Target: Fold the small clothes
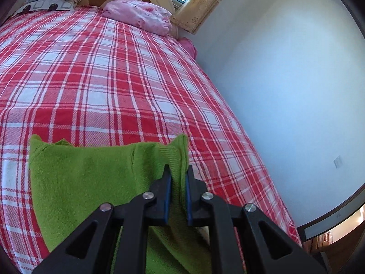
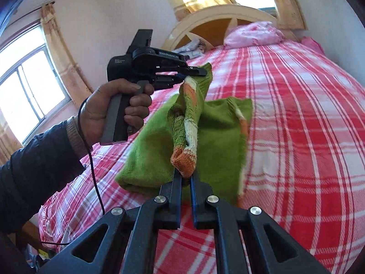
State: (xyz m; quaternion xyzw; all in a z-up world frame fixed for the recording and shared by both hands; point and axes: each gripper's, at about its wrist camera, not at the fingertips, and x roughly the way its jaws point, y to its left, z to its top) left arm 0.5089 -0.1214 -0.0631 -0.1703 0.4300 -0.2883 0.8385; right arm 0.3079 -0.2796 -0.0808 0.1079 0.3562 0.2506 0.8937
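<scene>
Sleeve stretched between two closed grippers above the green sweater's body.

Left gripper (image 1: 178,173) has its jaws pinched narrow on ribbed green knit at the sweater (image 1: 91,175) edge; in the right wrist view the same gripper (image 2: 194,74) sits farther up the bed (image 2: 296,114), toward the headboard (image 2: 216,16), held by a hand (image 2: 109,111). Right gripper (image 2: 186,179) is clamped on the orange-and-white striped cuff (image 2: 184,159), nearer the foot. The sleeve's long axis runs near-to-far between them, over the body lying flat on the plaid cover. Laying it down looks like the next move, and the right gripper is nearer the body's near fold.
</scene>
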